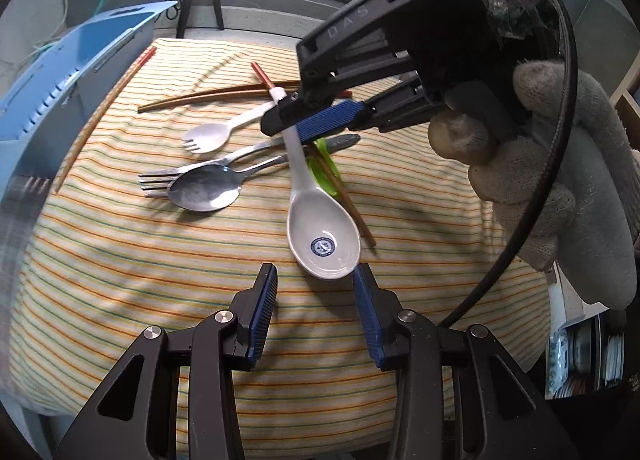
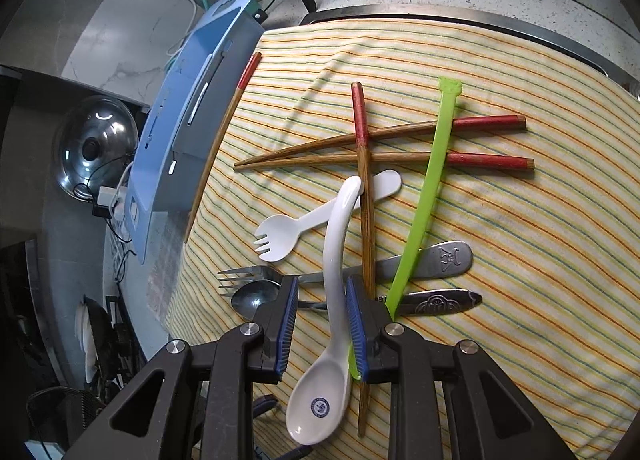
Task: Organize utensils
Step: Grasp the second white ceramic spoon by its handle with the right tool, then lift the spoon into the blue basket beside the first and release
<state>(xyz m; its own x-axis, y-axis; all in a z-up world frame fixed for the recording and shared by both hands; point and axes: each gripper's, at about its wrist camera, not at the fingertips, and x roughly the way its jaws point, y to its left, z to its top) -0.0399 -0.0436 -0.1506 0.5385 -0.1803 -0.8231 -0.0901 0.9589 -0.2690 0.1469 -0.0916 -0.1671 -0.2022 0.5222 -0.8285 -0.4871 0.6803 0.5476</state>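
Observation:
A white ceramic soup spoon (image 1: 320, 228) with a blue emblem lies on the striped cloth (image 1: 120, 280). My right gripper (image 1: 298, 122) straddles its handle (image 2: 335, 260); the jaws stand open on either side with a gap left of the handle. My left gripper (image 1: 316, 280) is open and empty, just in front of the spoon's bowl. A white plastic spork (image 2: 296, 228), a metal fork (image 1: 168, 178), a metal spoon (image 1: 204, 190), a green plastic stick (image 2: 424, 196) and red-ended wooden chopsticks (image 2: 384, 144) lie around it.
A blue utensil holder (image 1: 60, 72) stands at the cloth's left edge, with one chopstick (image 2: 224, 132) lying along it. A gloved hand (image 1: 560, 188) holds the right gripper. A pot lid (image 2: 96, 144) lies off the table at left.

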